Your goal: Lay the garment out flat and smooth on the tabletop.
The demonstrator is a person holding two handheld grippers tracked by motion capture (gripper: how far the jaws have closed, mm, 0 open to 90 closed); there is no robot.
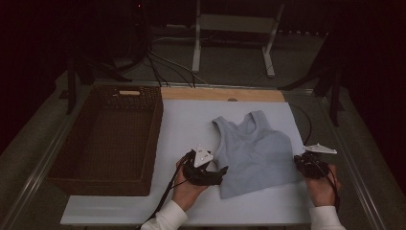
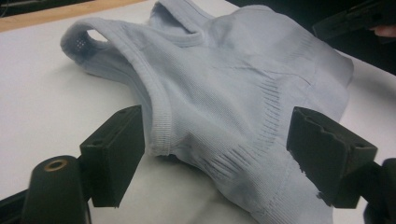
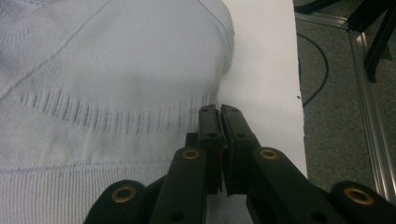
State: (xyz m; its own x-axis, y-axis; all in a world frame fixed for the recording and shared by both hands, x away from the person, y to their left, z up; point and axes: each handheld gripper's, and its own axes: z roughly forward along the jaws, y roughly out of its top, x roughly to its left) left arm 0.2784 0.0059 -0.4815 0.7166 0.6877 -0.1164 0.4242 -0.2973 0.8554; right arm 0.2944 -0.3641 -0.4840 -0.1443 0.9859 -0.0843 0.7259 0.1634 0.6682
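Observation:
A light blue ribbed tank top (image 1: 253, 148) lies flat on the white board (image 1: 186, 124), straps toward the far side. My left gripper (image 1: 221, 173) is low at its left side. In the left gripper view the tank top (image 2: 224, 84) bulges between the two wide-apart jaws of my left gripper (image 2: 219, 154), and neither pad presses on it. My right gripper (image 1: 300, 163) rests at the lower right edge. In the right gripper view the side edge of the tank top (image 3: 116, 70) runs into the tips of my right gripper (image 3: 222, 112), whose jaws are closed together on it.
A dark wicker basket (image 1: 154, 143) stands on the left, touching the board. A wooden strip (image 1: 220, 94) borders the board's far side. A black cable (image 3: 322, 70) lies on the grey floor beyond the right edge. White stand legs (image 1: 268, 43) are at the back.

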